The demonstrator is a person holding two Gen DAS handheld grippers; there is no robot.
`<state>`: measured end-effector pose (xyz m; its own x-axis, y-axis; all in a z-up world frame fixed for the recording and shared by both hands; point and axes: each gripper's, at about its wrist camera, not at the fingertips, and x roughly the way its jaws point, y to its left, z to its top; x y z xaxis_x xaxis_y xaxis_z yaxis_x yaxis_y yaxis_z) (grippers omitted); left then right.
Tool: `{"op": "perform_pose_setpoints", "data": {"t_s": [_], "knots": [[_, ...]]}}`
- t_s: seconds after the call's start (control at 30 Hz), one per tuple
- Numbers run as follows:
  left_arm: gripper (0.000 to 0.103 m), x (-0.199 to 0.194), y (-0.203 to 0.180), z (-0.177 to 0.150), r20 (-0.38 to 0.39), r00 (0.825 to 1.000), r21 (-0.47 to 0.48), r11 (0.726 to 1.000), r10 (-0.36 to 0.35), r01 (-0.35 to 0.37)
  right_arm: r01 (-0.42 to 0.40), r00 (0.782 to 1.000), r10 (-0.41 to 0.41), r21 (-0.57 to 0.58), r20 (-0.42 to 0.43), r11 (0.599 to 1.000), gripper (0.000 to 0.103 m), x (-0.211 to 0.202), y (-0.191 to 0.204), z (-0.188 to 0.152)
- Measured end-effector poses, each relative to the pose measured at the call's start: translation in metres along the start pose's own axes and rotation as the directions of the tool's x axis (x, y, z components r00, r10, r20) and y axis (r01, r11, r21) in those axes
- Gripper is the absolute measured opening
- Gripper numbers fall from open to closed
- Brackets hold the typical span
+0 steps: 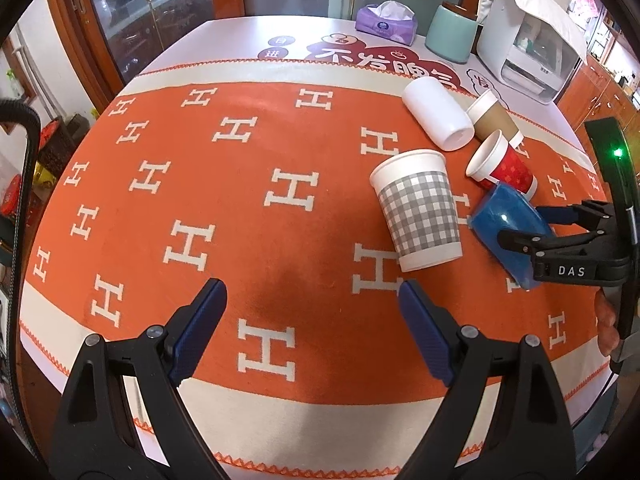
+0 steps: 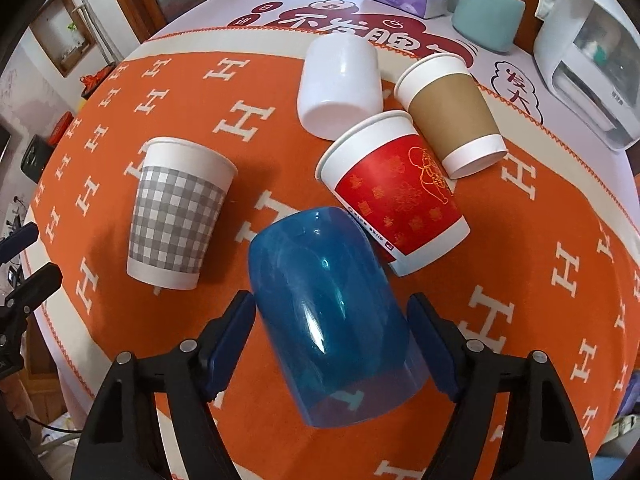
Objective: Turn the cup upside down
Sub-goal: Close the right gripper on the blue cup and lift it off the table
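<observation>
A translucent blue cup (image 2: 324, 308) stands upside down on the orange cloth, between the fingers of my right gripper (image 2: 332, 344); the pads flank its sides with a small gap, so the jaws look open. It also shows in the left wrist view (image 1: 508, 224), with the right gripper (image 1: 532, 226) around it. A grey-checked paper cup (image 2: 176, 212) stands upside down to its left, also in the left wrist view (image 1: 418, 208). My left gripper (image 1: 312, 320) is open and empty above the cloth.
A red paper cup (image 2: 396, 196), a brown paper cup (image 2: 452, 112) and a white cup (image 2: 340, 84) stand upside down behind the blue one. A tissue pack (image 1: 386, 24), a mint canister (image 1: 450, 32) and a white appliance (image 1: 528, 40) line the table's far edge.
</observation>
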<state>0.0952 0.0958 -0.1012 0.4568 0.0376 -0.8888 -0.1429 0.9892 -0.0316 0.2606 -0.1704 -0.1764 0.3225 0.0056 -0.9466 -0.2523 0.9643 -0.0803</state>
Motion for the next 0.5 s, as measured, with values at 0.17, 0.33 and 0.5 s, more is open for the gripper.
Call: {"op": "perform_pose_setpoints", "data": {"t_s": [0.17, 0.33, 0.5], "knots": [[0.086, -0.002, -0.002, -0.002, -0.002, 1.000, 0.002, 1.000, -0.009, 0.009, -0.042, 0.999, 0.044, 0.085, -0.024, 0.996, 0.072, -0.007, 0.004, -0.006], [0.086, -0.008, -0.004, -0.006, 0.007, 1.000, 0.008, 1.000, -0.017, 0.017, -0.135, 0.990, 0.141, 0.248, -0.009, 0.959, 0.038, -0.031, -0.002, -0.022], [0.086, -0.008, -0.008, -0.010, -0.005, 1.000, 0.013, 1.000, -0.028, 0.028, -0.175, 0.982, 0.189, 0.359, -0.003, 0.917, 0.039, -0.045, 0.000, -0.038]]}}
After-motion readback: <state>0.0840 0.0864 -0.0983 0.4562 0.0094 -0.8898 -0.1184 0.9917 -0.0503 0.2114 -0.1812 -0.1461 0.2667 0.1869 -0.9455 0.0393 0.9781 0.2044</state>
